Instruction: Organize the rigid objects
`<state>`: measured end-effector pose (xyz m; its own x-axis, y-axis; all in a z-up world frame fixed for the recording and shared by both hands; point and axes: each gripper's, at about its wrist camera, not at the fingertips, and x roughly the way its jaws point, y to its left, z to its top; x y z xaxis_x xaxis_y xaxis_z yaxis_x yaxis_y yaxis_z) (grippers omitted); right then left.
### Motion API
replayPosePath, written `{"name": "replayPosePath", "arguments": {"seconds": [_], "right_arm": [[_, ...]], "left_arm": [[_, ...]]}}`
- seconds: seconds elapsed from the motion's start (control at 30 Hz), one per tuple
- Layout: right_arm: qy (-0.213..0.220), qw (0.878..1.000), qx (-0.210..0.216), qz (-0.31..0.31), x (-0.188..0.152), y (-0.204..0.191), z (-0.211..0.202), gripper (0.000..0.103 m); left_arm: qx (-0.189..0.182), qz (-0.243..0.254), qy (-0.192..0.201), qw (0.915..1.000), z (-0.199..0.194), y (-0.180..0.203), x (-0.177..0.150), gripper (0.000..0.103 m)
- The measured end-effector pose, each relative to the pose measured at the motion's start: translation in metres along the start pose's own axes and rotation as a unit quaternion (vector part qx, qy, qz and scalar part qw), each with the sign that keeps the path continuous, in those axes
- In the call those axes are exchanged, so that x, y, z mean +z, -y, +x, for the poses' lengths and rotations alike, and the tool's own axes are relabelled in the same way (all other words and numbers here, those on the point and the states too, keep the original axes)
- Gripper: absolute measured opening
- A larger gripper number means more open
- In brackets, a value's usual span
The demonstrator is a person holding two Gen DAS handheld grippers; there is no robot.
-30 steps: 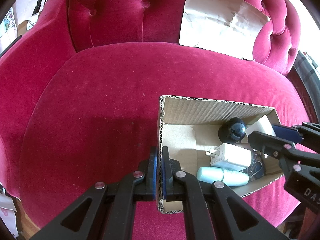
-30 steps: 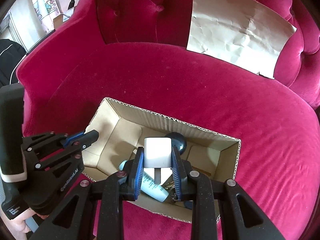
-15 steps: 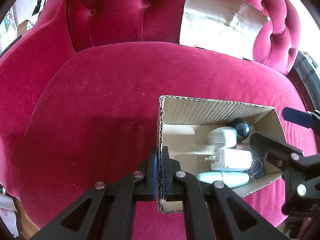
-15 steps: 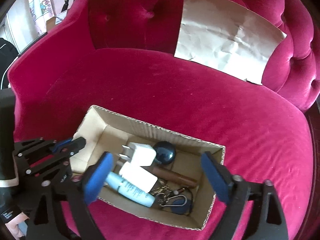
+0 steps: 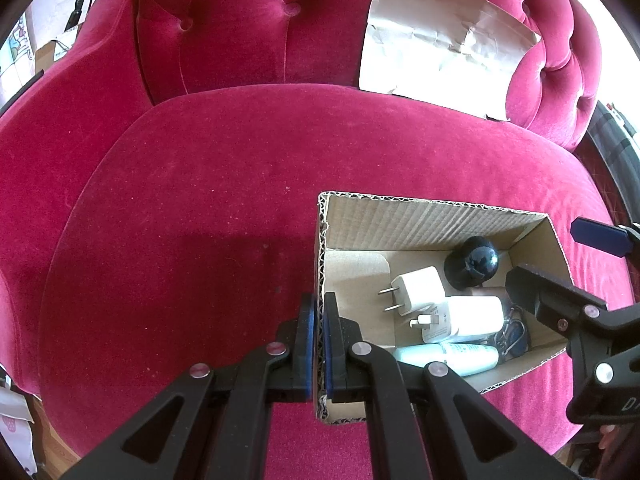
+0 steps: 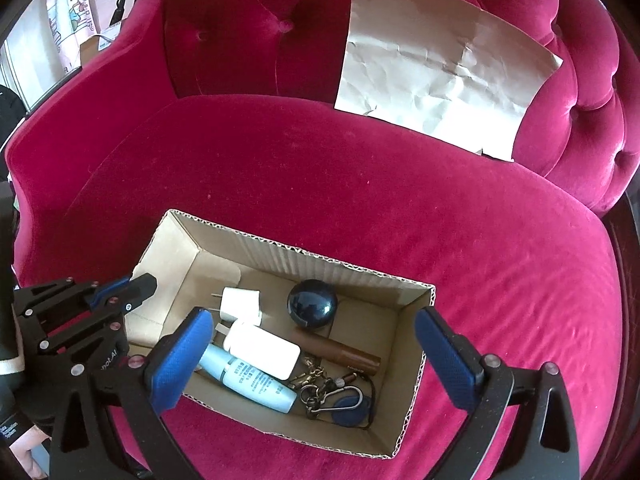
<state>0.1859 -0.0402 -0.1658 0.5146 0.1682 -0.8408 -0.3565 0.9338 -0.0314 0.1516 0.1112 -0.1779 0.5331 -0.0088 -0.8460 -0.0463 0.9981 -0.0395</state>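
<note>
Open corrugated cardboard box (image 6: 416, 344), front edge of crimson velvet sofa seat (image 6: 320, 168): small white cube plug adapter (image 6: 241, 305) now inside (released a second ago). Right gripper (image 6: 308, 356) spread, empty; left gripper (image 5: 319, 344) pinching box wall. Item stowed.

My left gripper (image 5: 319, 350) was clamped tight, its blue pads nearly meeting at 6 o'clock in its own view, pinching the thin wall of the cardboard box (image 5: 321, 264) between them. My right gripper (image 6: 308, 356) stood spread wide, one blue pad at 7 o'clock and the other at 5 o'clock, gripping nothing. From the left wrist, that right gripper (image 5: 560, 268) reached in at 3 o'clock.
</note>
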Motion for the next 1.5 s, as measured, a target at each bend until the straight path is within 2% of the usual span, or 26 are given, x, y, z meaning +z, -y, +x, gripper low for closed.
{"name": "replayPosePath", "arguments": {"seconds": [0.43,0.5,0.57,0.63,0.67,0.77,0.83,0.9,1.0,1.27,1.5], "right_arm": [[0.000,1.000,-0.002,0.009,-0.002,0.009,-0.004,0.103],[0.000,1.000,-0.002,0.010,-0.003,0.011,-0.006,0.103],[0.002,1.000,-0.003,0.012,-0.002,0.013,-0.009,0.103],[0.004,1.000,-0.002,0.014,-0.002,0.015,-0.011,0.103],[0.005,1.000,-0.003,0.016,-0.003,0.016,-0.013,0.103],[0.006,1.000,-0.006,0.019,-0.003,0.018,-0.015,0.103],[0.006,1.000,-0.008,0.022,-0.004,0.021,-0.018,0.103],[0.005,1.000,-0.009,0.024,-0.006,0.024,-0.022,0.103],[0.008,0.999,-0.012,0.029,-0.008,0.027,-0.028,0.103],[0.012,0.999,-0.021,0.047,-0.013,0.032,-0.050,0.103],[0.018,0.997,-0.019,0.071,-0.019,0.034,-0.082,0.103]], "left_arm": [[0.010,0.003,-0.004,0.9999,0.000,0.003,0.001,0.004],[0.015,0.005,-0.003,0.9999,0.000,0.005,0.002,0.007],[0.022,0.009,-0.002,0.9997,-0.001,0.006,0.002,0.023],[0.028,0.008,0.003,0.9996,-0.004,0.007,0.003,0.068],[0.029,0.007,0.008,0.9995,-0.006,0.007,0.003,0.072],[0.030,0.006,0.016,0.9994,-0.011,0.009,0.005,0.073],[0.039,0.006,0.012,0.9992,-0.011,0.010,0.005,0.093],[0.045,0.010,0.015,0.9988,-0.015,0.012,0.004,0.094],[0.047,0.016,0.017,0.9986,-0.020,0.016,0.004,0.103],[0.058,0.048,0.025,0.9968,-0.035,0.039,0.001,0.103],[0.051,0.051,0.025,0.9971,-0.060,0.051,-0.007,0.103]]}}
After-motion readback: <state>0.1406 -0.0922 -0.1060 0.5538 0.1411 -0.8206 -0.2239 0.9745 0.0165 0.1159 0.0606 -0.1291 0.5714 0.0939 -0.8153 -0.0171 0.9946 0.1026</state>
